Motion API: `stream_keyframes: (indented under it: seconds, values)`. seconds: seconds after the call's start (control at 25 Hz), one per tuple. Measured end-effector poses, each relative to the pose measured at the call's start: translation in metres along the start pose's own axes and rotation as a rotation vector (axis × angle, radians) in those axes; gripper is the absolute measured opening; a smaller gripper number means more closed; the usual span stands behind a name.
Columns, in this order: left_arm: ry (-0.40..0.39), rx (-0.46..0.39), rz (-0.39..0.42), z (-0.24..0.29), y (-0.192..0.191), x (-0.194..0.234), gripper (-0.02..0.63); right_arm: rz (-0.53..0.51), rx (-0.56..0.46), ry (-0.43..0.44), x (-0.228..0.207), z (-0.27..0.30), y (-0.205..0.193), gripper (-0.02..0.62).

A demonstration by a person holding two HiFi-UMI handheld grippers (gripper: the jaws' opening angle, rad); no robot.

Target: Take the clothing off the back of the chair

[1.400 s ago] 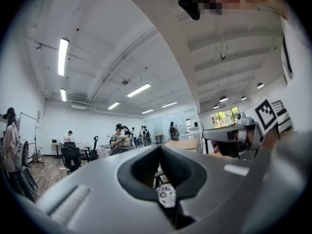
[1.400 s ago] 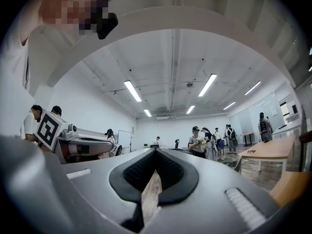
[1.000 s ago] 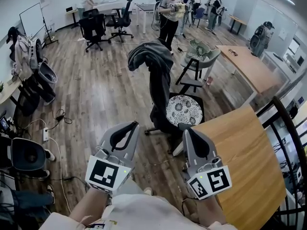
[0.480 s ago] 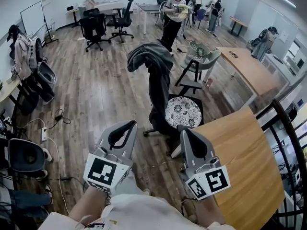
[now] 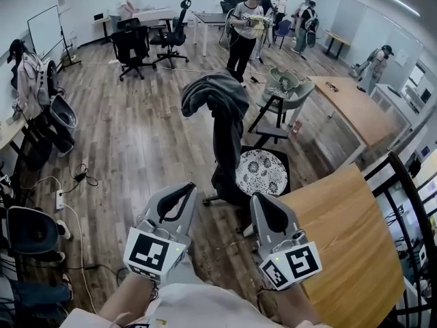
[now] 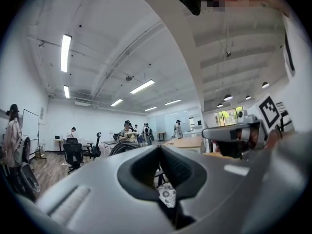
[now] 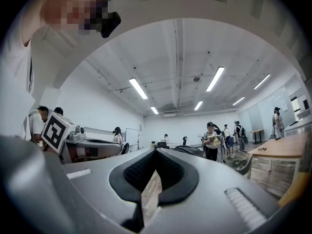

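At the far left a whiteboard [image 5: 45, 27] stands by the wall, with bags and dark gear below it that are too crowded to count. Two black office chairs [image 5: 131, 43] stand at the far end of the wooden floor.

The left claw [image 5: 183, 190] is clenched with nothing between its pads. Through the gap behind its tips, the left gripper view shows only a scrap of the patterned seat.

One piece of dark grey clothing [image 5: 218, 100] is draped over the back of the chair [image 5: 285, 157]. It hangs down to the round patterned seat [image 5: 261, 173] and hides the chair back entirely. It lies beyond both claws, apart from them.

The right claw [image 5: 259, 200] is likewise clenched and empty. It is just beside the near wooden table [image 5: 341, 238], one of two; the picture edge cuts this table off. The second table [image 5: 355, 101] stands farther back on the right, near one grey-green chair [image 5: 287, 91].

At least five people stand in the distance, too small to tell more.
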State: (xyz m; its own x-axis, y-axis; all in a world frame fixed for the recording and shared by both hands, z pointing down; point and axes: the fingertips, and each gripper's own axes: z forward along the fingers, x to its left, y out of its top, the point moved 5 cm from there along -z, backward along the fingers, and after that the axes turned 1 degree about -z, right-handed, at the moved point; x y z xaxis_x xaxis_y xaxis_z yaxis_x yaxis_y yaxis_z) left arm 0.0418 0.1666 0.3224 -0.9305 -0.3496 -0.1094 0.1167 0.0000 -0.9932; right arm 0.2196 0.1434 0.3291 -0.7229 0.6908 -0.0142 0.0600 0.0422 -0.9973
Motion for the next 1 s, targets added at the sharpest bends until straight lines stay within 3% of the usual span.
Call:
stream_keyframes:
  seconds: [0.6, 1.0]
  values:
    - [-0.065, 0.001, -0.014, 0.108, -0.011, 0.107, 0.003, -0.019, 0.072, -0.067, -0.040, 0.130, -0.009, -0.002]
    - [-0.107, 0.004, -0.002, 0.179, -0.004, 0.202, 0.003, -0.035, 0.076, -0.098, -0.054, 0.247, 0.003, -0.002]
